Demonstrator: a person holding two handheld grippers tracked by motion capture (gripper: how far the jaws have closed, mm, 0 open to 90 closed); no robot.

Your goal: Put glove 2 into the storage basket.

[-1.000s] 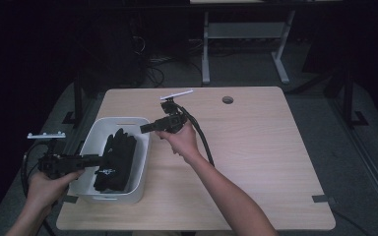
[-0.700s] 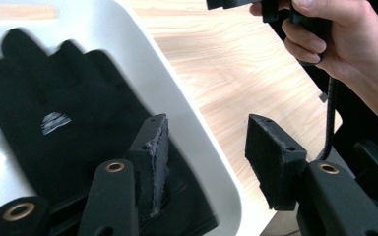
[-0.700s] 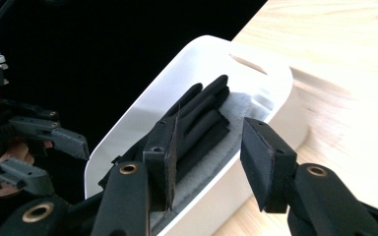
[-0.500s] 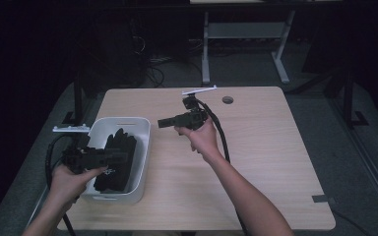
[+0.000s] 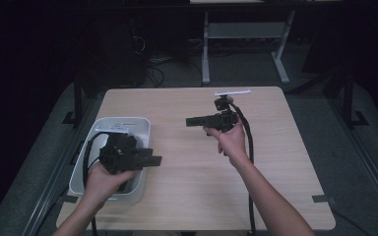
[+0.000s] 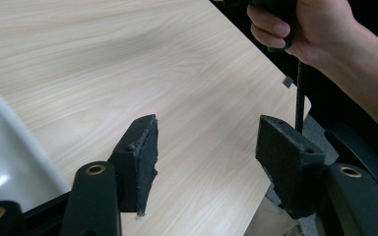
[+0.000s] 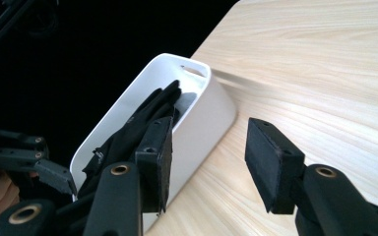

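A white bin (image 5: 128, 119) stands at the table's left side. Black fabric (image 7: 138, 123) lies piled inside it. My left gripper (image 5: 155, 160) hovers over the bin's right rim and points right. Its jaws have just been opening, and in the left gripper view (image 6: 206, 147) only bare table shows between them. My right gripper (image 5: 189, 121) is held above the table's middle, right of the bin, and points left toward it. Its jaws have also just been opening and stand apart with nothing between them (image 7: 209, 157). The bin's wall (image 7: 211, 118) lies beyond them.
The light wooden table (image 5: 275, 172) spreads to the right of the bin. A black cable (image 5: 248, 147) trails from the right gripper along the forearm. Behind the table stand another desk's legs (image 5: 205, 54) and floor cables (image 5: 152, 73).
Both hands have moved to the right. The left gripper came from left of the bin to above its right rim. The right gripper drew away from the bin. Both pairs of jaws stand wider.
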